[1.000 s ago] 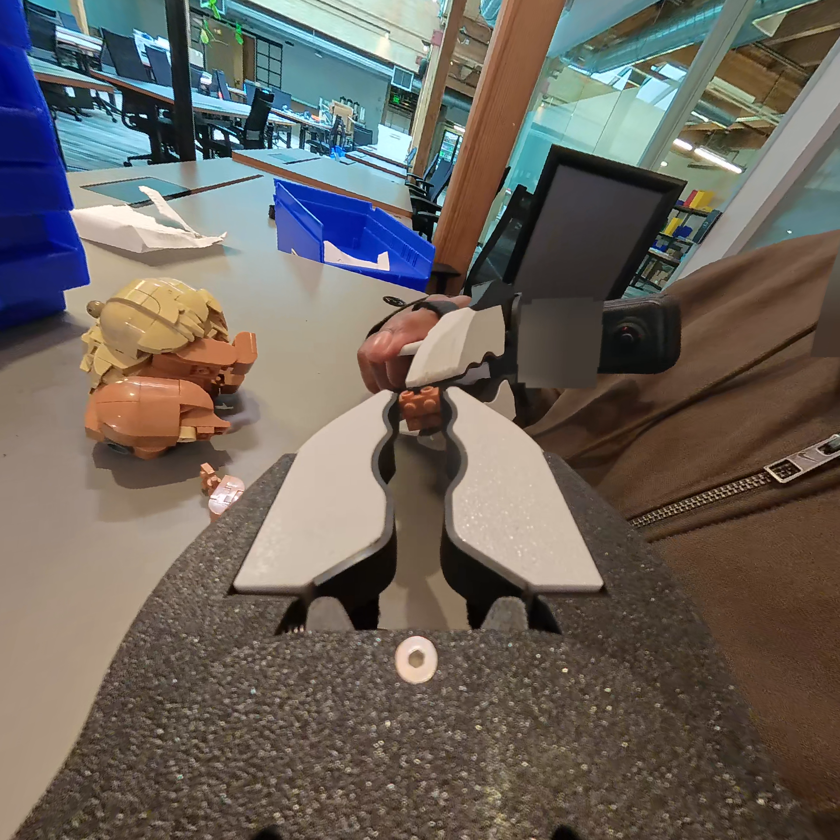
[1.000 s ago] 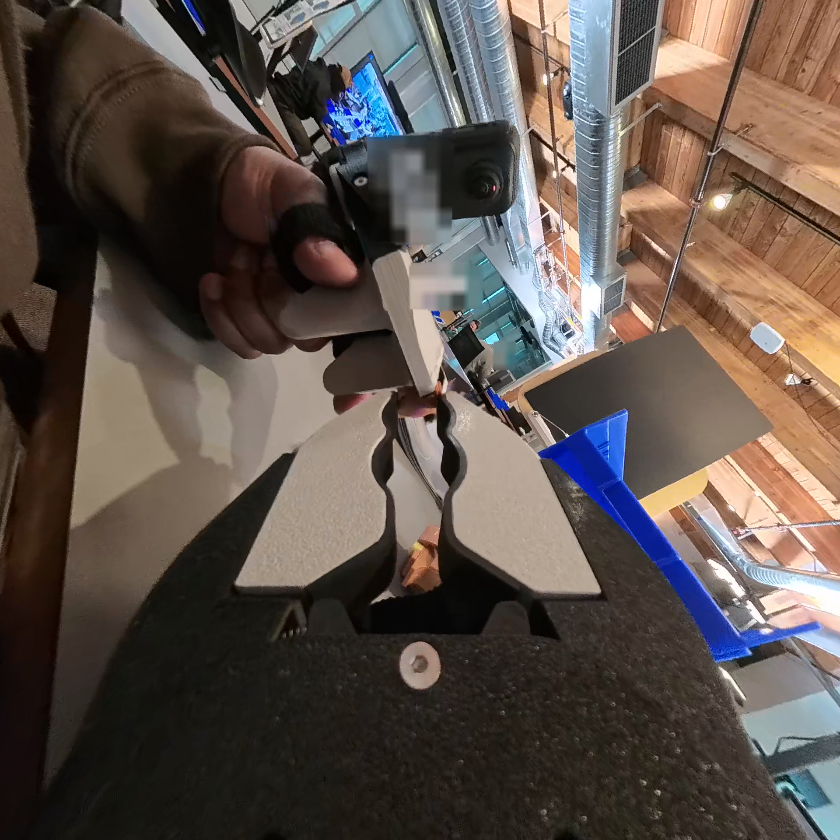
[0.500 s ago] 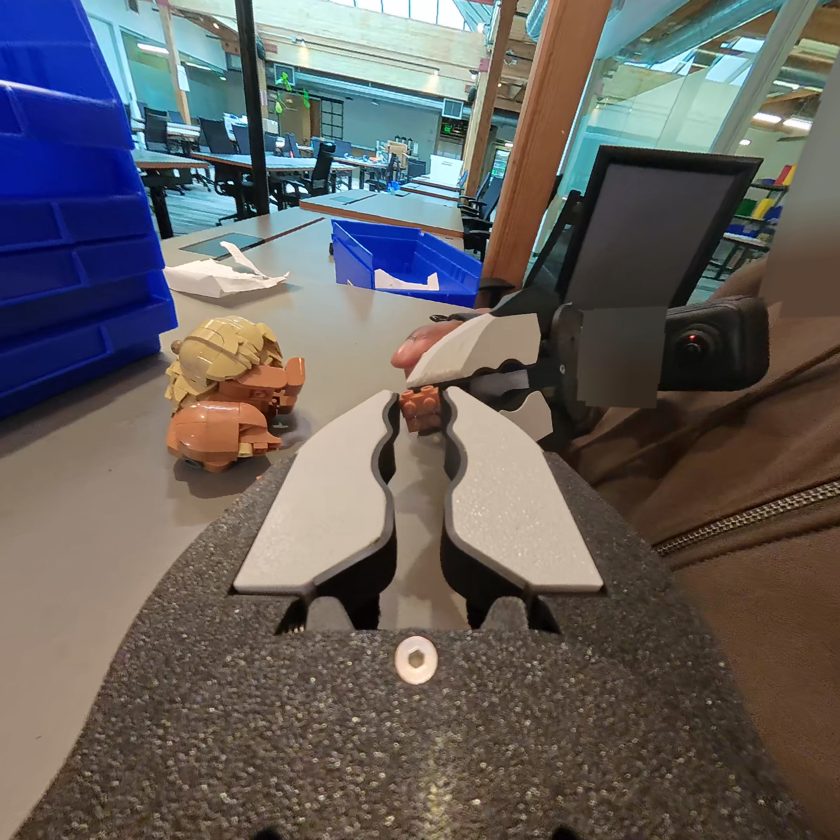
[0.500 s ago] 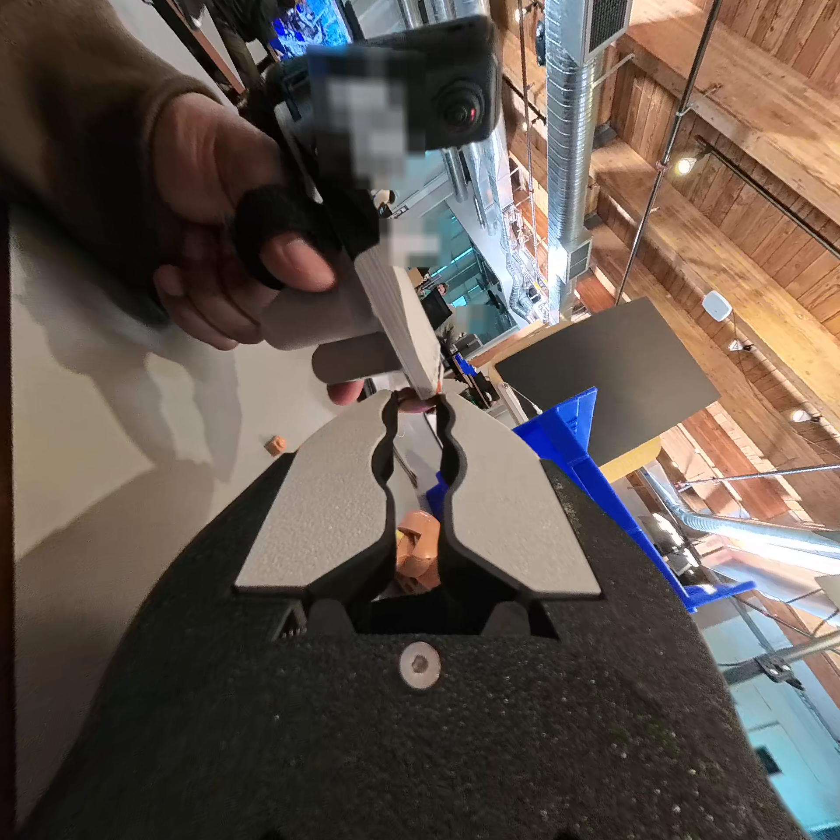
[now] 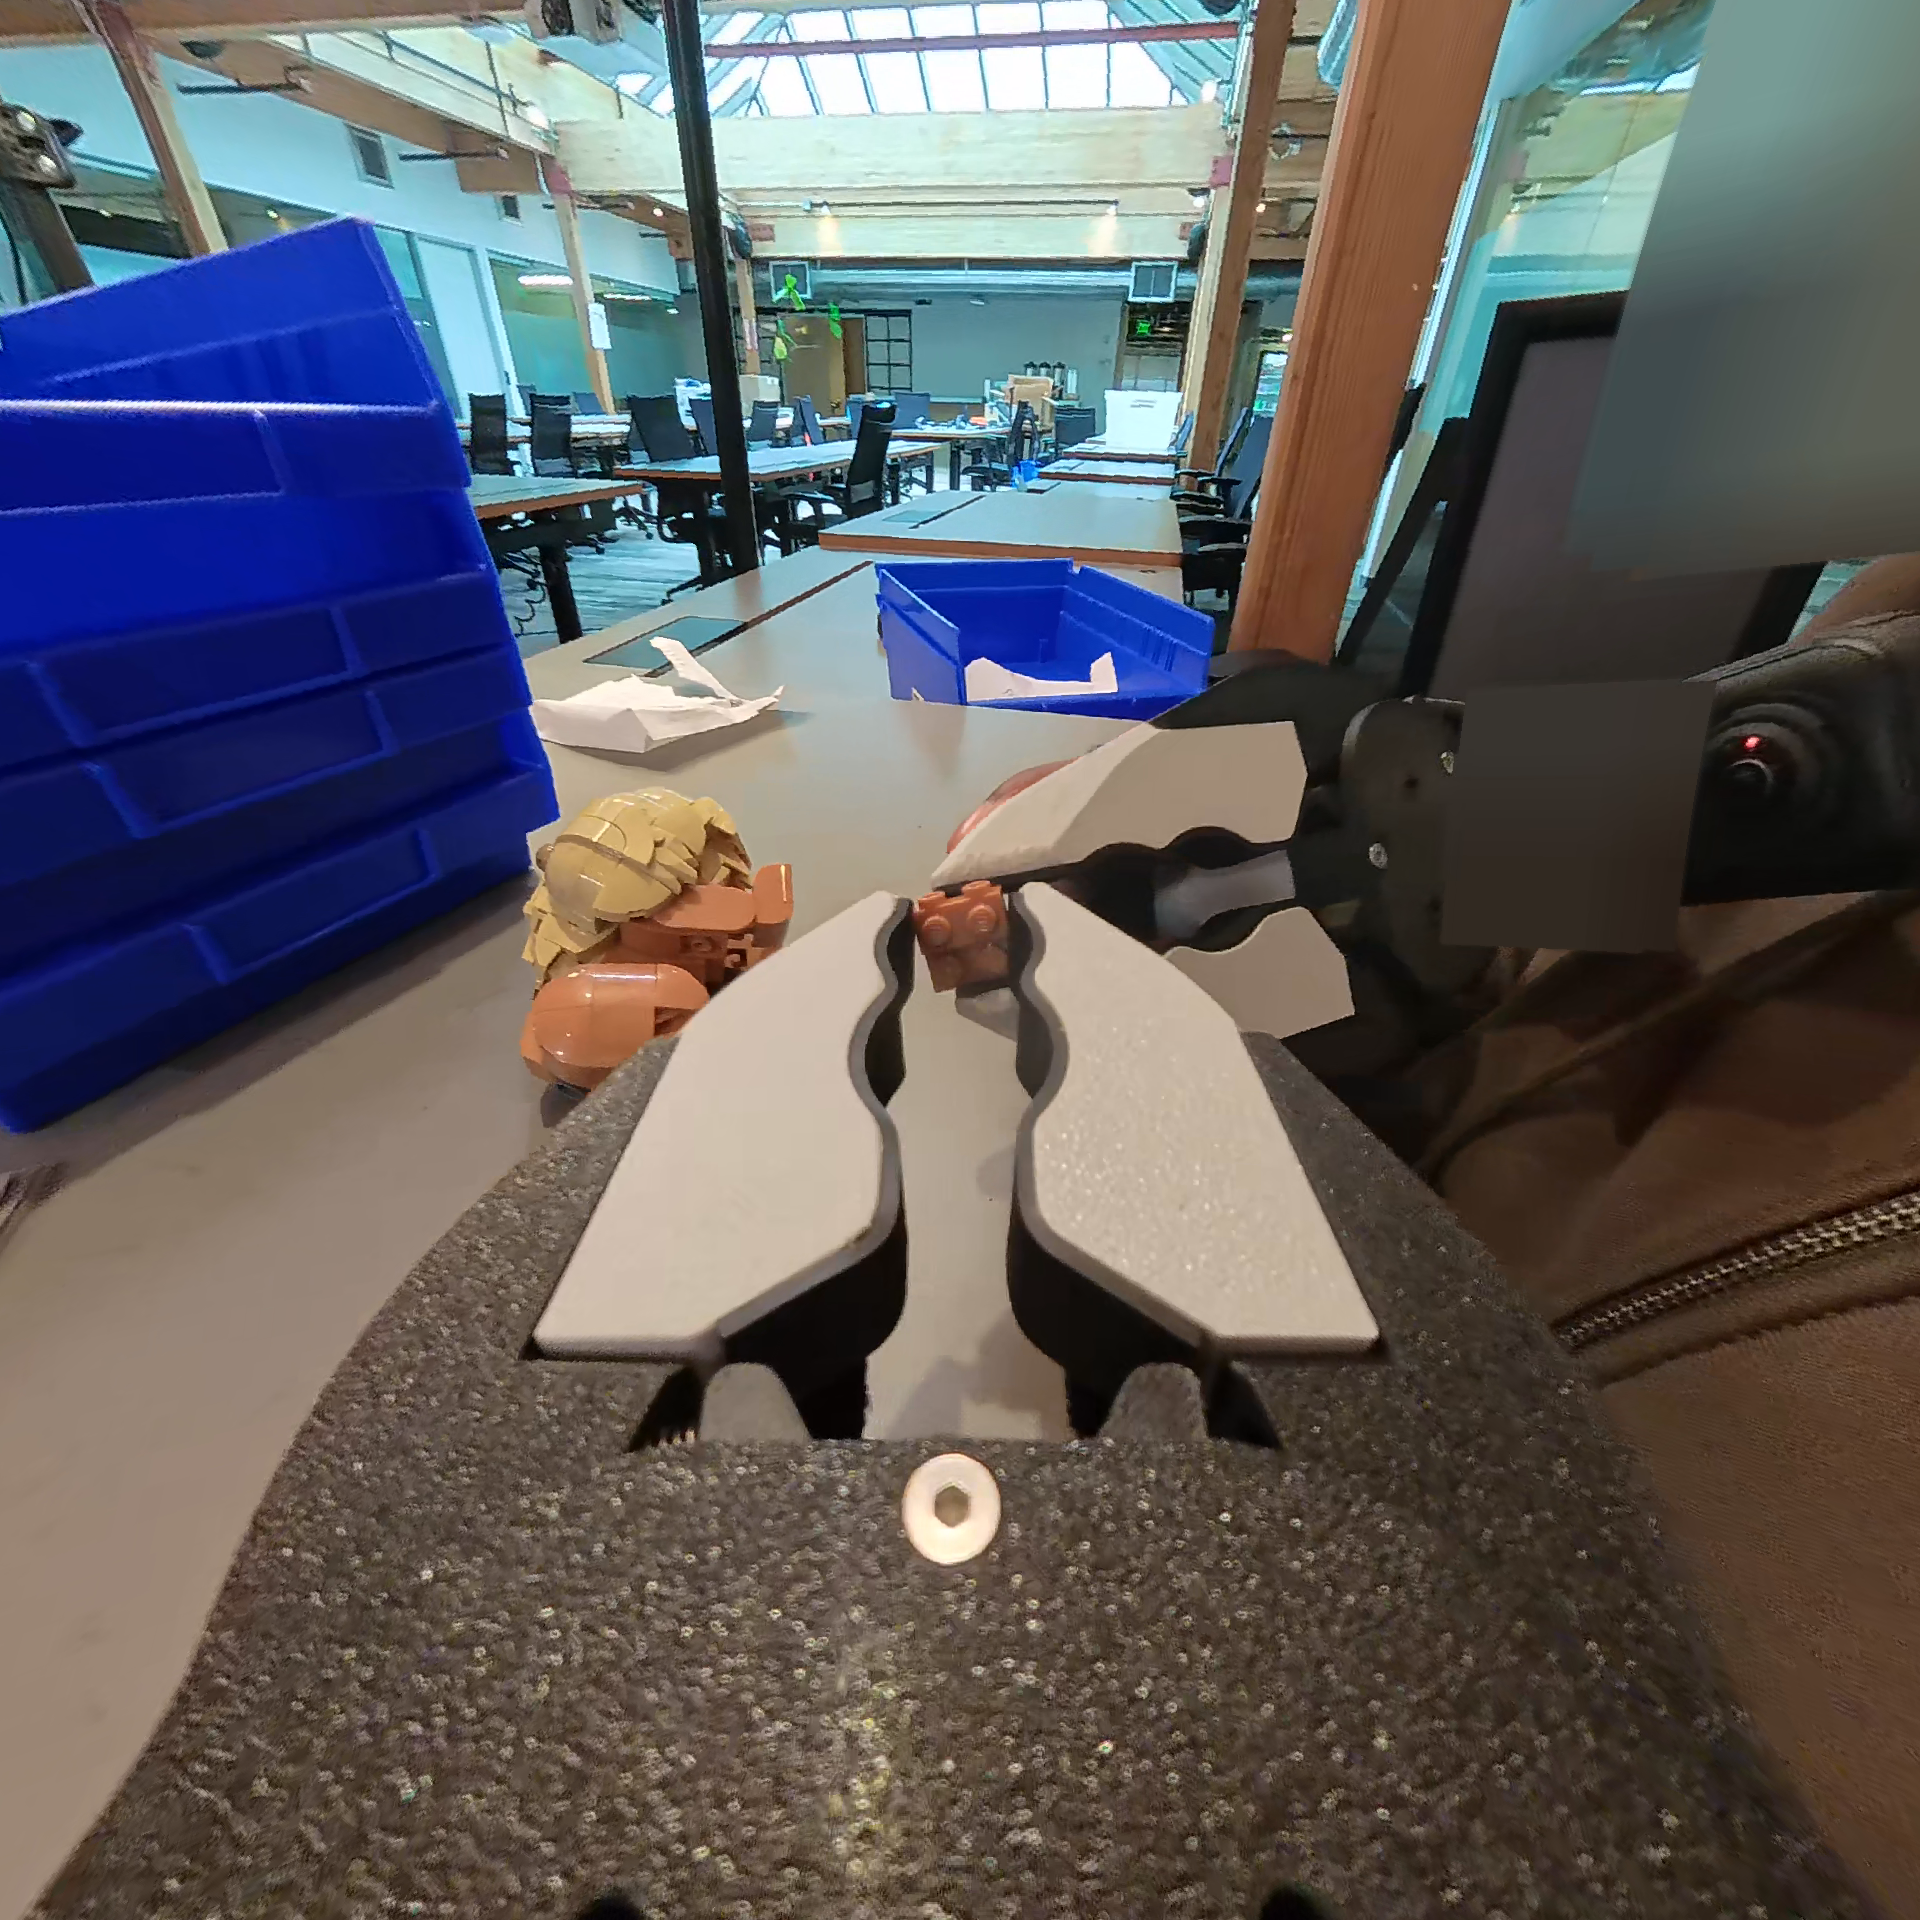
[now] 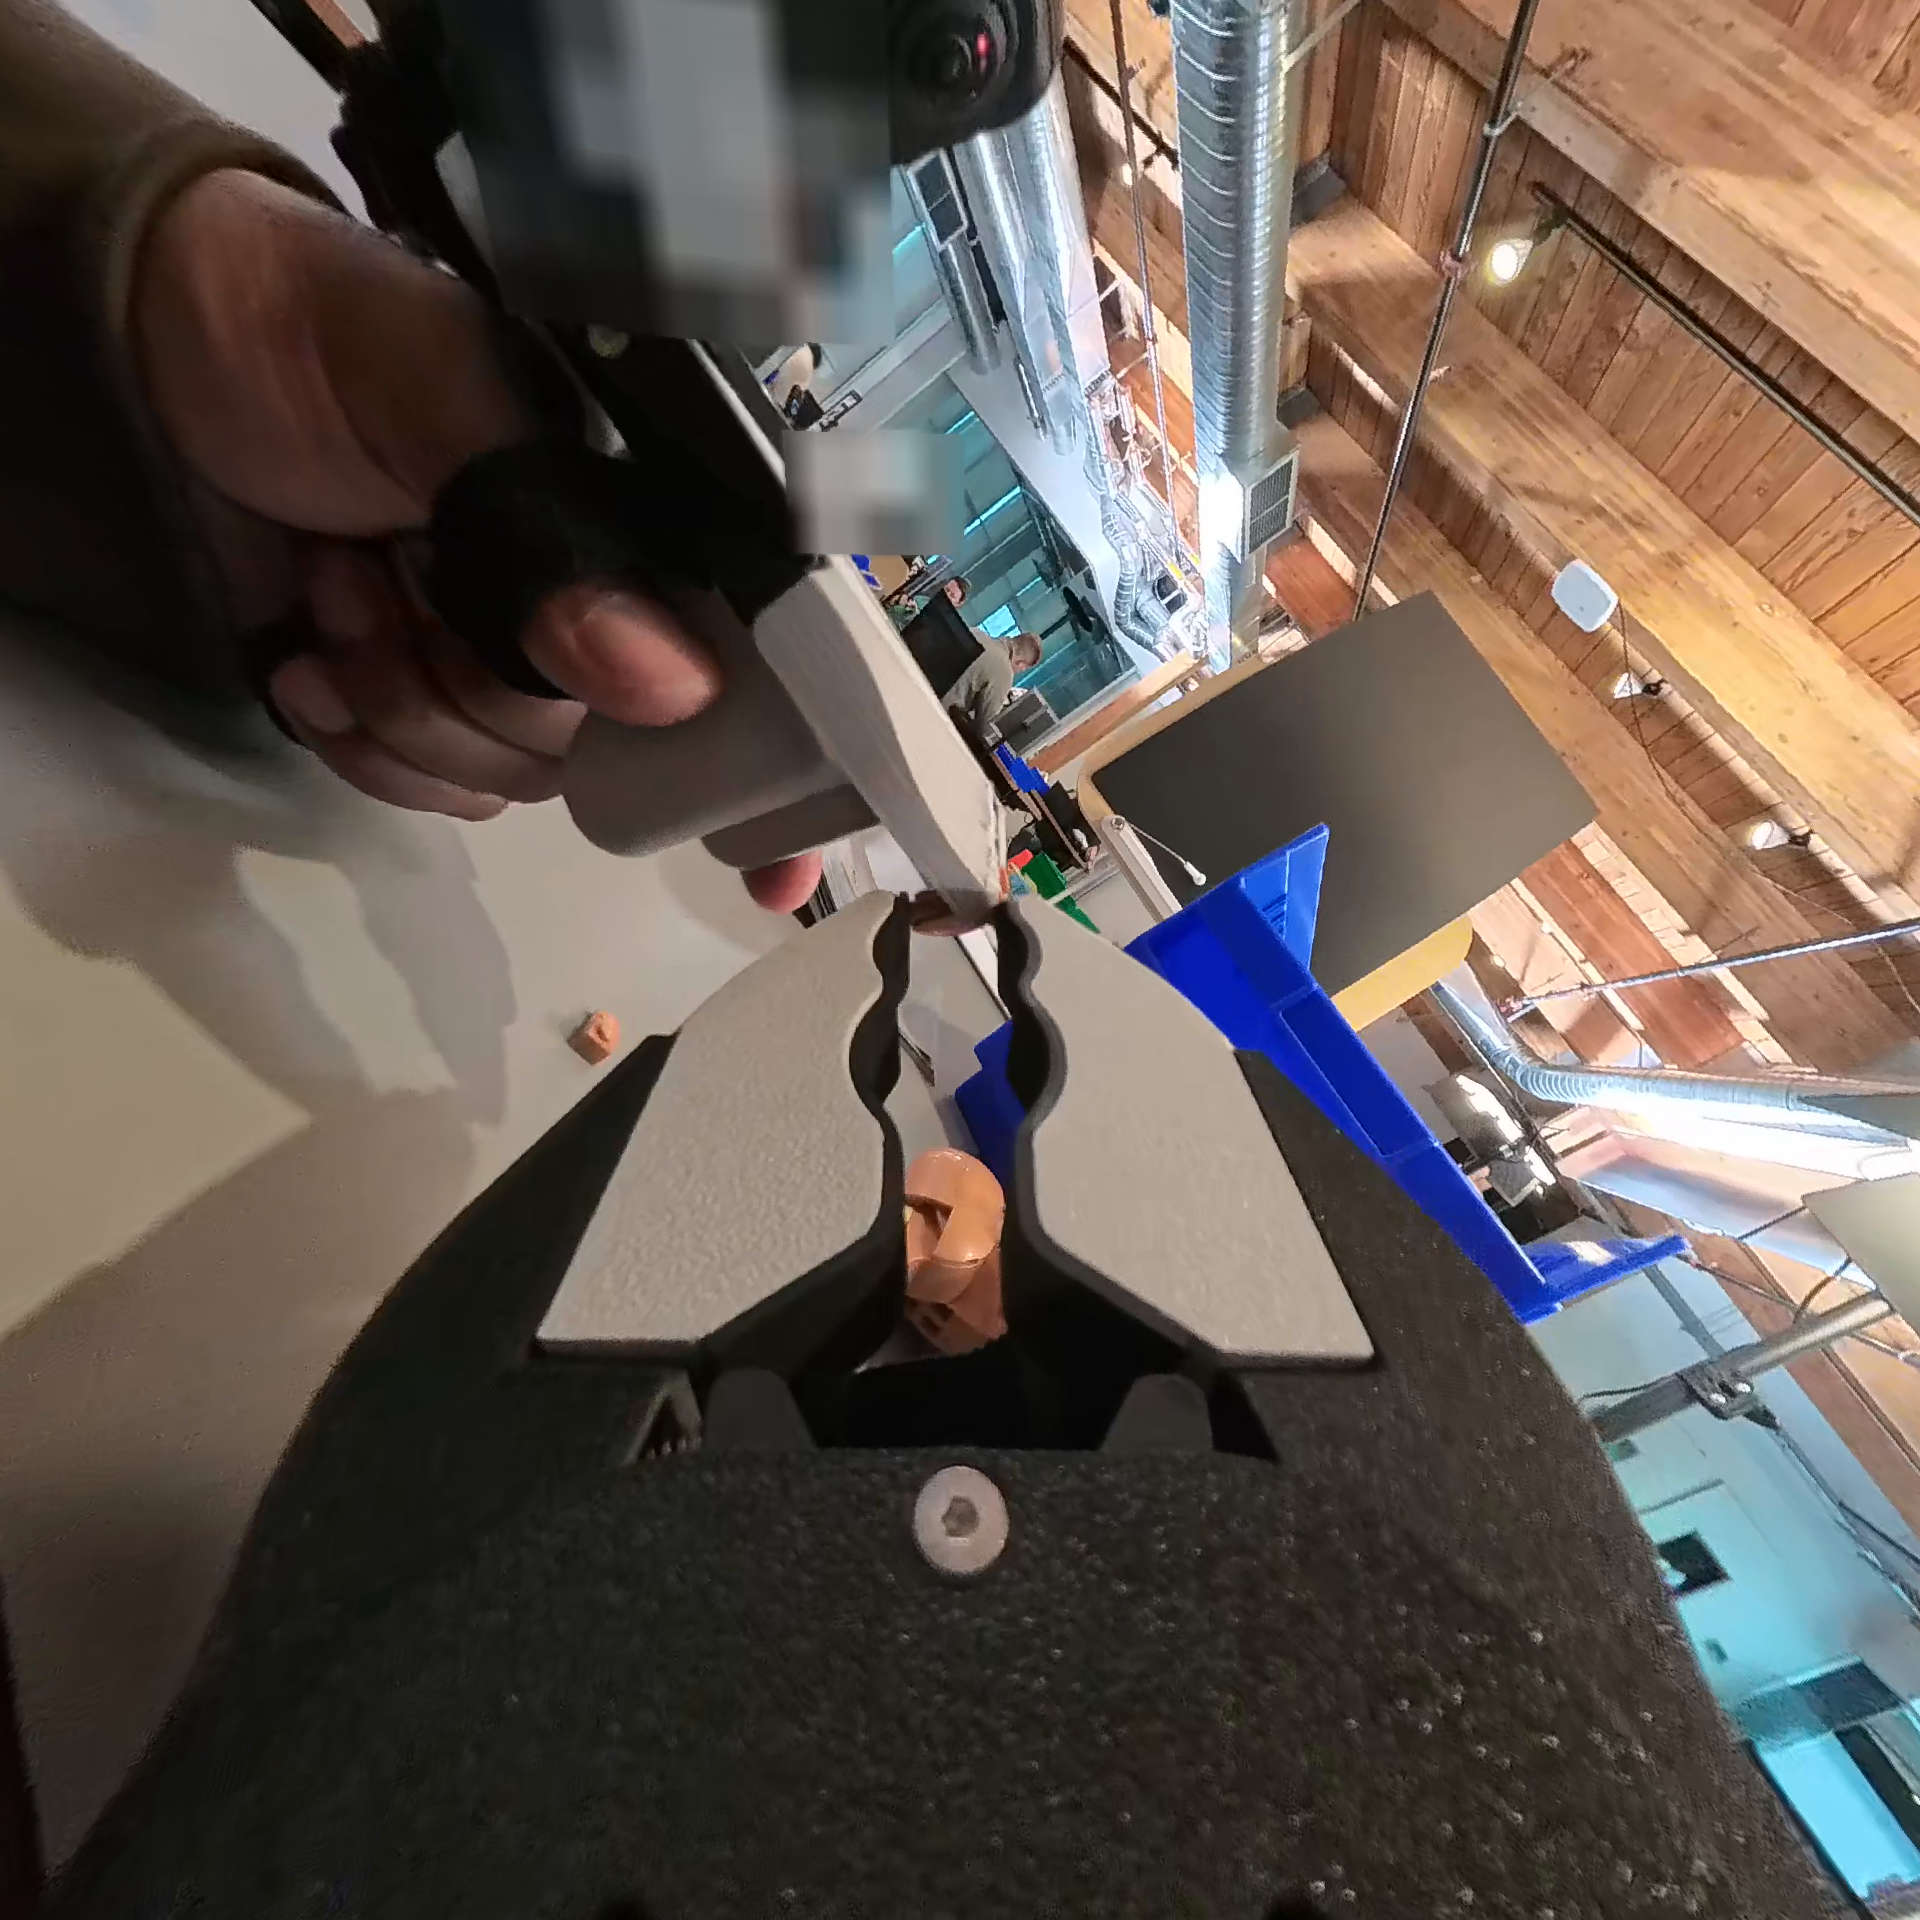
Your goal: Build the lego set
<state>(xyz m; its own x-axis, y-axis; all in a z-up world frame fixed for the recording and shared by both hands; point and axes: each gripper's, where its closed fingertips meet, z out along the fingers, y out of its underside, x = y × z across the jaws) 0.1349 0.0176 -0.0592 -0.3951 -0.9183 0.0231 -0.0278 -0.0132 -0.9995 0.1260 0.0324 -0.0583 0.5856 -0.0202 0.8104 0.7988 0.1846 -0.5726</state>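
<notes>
small brown lego piece [image 5: 961, 935] pinched at the tips of the left gripper [image 5: 958, 920], studs facing the camera, held up off the table [image 5: 312, 1143] so the other tool can work on it. right gripper [image 6: 951, 914] is closed on the same bit from the side; its upper finger shows in the left view touching the piece's top edge, probably pressing or reseating it. Half-built tan and brown lego figure [image 5: 649, 935] waits on the table beside stacked blue bins [image 5: 239, 675], likely where this piece goes

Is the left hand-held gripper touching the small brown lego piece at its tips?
Touching. In the left wrist view the left hand-held gripper has both fingertips pressed against the sides of the small brown lego piece, no gap either side.
</notes>
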